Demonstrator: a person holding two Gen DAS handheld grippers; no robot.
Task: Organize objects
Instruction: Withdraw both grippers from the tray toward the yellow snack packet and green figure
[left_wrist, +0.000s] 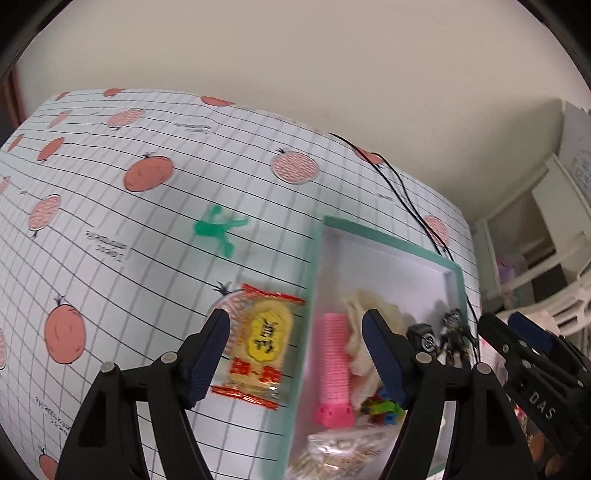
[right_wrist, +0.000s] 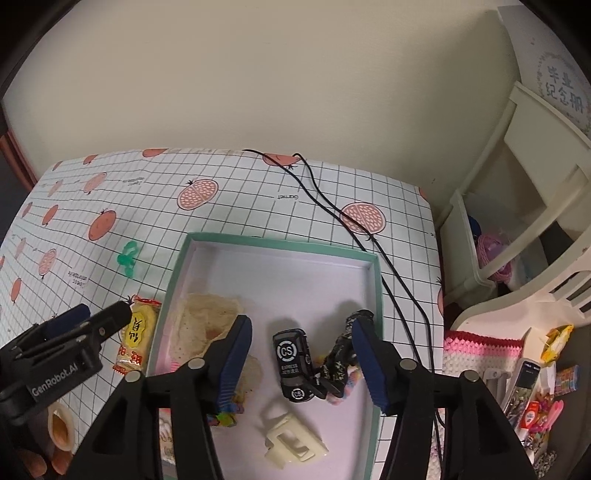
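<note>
My left gripper (left_wrist: 295, 354) hangs wide open and empty at the bottom of its frame, straddling the snack packet (left_wrist: 260, 347) and the box's (left_wrist: 314, 280) left wall. My right gripper (right_wrist: 301, 350), also spread and empty, hovers over the box's (right_wrist: 375, 295) lower centre, the toy car (right_wrist: 293, 363) between its fingers.

The box (right_wrist: 373, 302), teal-rimmed and white inside, held a black toy car (right_wrist: 293, 363), a cream clip (right_wrist: 291, 439) and a pink comb (left_wrist: 332, 369); left of the box lay a snack packet (right_wrist: 136, 338).
</note>
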